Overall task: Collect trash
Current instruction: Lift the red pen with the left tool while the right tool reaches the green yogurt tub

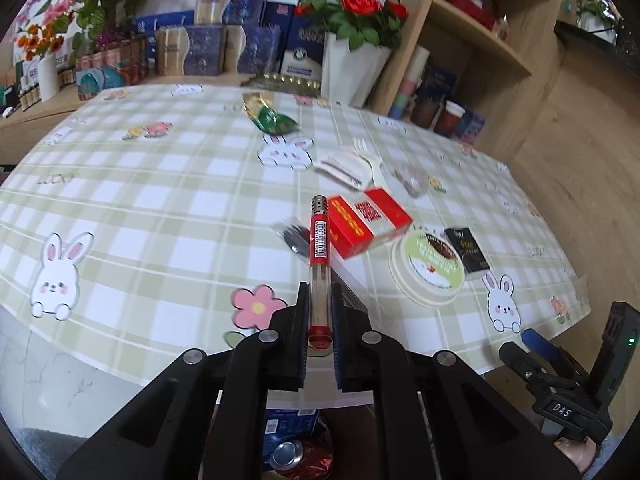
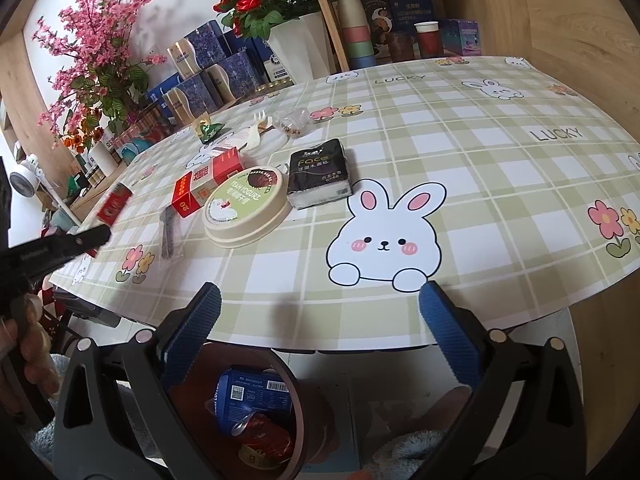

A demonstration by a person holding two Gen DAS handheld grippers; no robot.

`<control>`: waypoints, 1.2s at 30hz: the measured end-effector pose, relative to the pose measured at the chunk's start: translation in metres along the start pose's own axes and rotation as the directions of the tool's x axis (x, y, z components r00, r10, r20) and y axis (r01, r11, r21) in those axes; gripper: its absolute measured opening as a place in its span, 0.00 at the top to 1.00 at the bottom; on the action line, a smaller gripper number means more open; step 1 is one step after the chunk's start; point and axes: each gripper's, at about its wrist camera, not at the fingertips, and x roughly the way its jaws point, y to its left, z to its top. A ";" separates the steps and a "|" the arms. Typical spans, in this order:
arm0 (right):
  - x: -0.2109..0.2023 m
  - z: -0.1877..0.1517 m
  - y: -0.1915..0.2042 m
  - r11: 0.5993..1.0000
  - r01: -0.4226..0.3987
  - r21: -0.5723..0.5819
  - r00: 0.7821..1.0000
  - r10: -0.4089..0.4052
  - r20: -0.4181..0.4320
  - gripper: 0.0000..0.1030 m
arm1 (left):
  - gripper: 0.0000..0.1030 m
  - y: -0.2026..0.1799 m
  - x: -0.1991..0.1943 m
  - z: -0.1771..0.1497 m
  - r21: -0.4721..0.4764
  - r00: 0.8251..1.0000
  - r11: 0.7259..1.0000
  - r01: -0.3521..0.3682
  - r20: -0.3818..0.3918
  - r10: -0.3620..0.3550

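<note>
Lighter (image 1: pixel 319 264) clamped in left gripper (image 1: pixel 319 312) above tabletop (image 1: pixel 160 184) edge. Right gripper (image 2: pixel 320 320) fingers wide, empty. Best: centre over bin (image 2: pixel 288 376) w/ cans, then release.

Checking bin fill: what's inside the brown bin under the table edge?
The brown bin holds a blue carton and a crushed red can. The right gripper frame covers its left side, so anything deeper is hidden.

Both wrist views sit low at the near edge of the checked tablecloth (image 1: pixel 160 200), looking far across it. The left one faces the right shelving; the right one angles left. Both share the yogurt lid (image 1: pixel 430 266) (image 2: pixel 246 210).
</note>
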 end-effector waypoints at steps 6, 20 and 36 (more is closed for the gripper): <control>0.015 0.009 0.026 0.997 -0.062 -0.053 0.997 0.059 -0.056 0.06 | 0.90 0.011 -0.016 -0.002 -0.004 0.999 1.000 0.014 0.029 -0.014; 0.087 0.058 0.077 0.997 0.014 -0.081 0.994 -0.023 -0.108 0.13 | 0.90 0.050 -0.036 -0.010 -0.092 0.997 0.995 0.047 0.060 -0.042; 0.120 0.078 0.096 0.970 0.186 -0.156 0.967 -0.209 -0.147 0.17 | 0.90 0.063 -0.041 -0.015 -0.123 0.996 0.990 0.071 0.062 -0.064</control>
